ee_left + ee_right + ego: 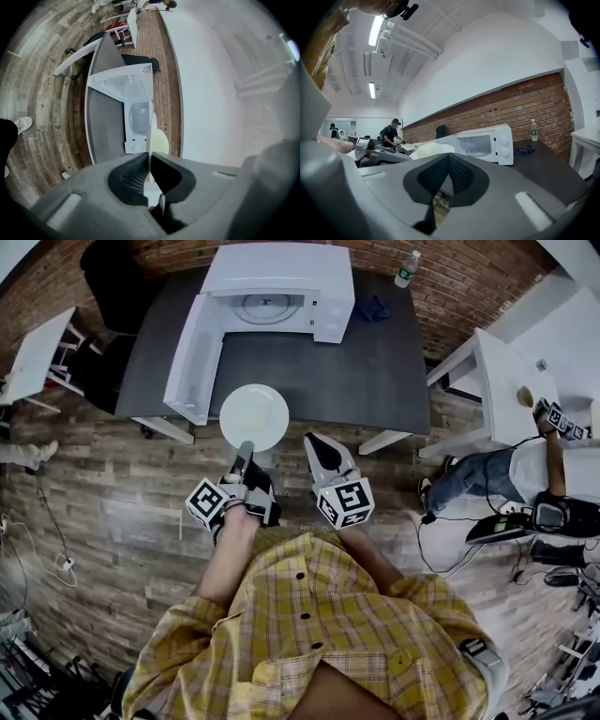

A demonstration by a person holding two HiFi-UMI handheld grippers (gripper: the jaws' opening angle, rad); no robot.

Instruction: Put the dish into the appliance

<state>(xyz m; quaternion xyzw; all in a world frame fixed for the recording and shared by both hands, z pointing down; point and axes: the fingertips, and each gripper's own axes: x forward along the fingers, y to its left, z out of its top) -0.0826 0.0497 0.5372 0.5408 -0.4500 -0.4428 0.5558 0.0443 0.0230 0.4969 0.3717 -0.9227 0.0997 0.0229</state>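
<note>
White plate [254, 416] in the left gripper [245, 450], pinched by its near rim alone: the left gripper view shows the fingers [131, 176] closed tight on the plate's thin edge with nothing else supporting it. From the head view the plate hangs level over the near edge of the dark tabletop [375, 371], just in front of the white microwave [281, 292], whose door [192, 357] is swung wide out to the left. The right gripper [317, 448] rides alongside on the right, its fingers [436, 176] pressed together on nothing at all, so this looks like a one-handed delivery. With a hold that far out on the rim, the far side will want to droop, so the smart play is a smooth, unhurried push straight ahead with the wrist kept flat. The open door sits close on the left, so the line should favour the middle of the opening rather than hugging that side. The plate needs to clear the lower lip of the cavity, then come down gently on the glass turntable [267, 306], roughly centred, and the fingers should part only once it rests there. The empty right gripper does best staying out of the path, ready for the door.
</note>
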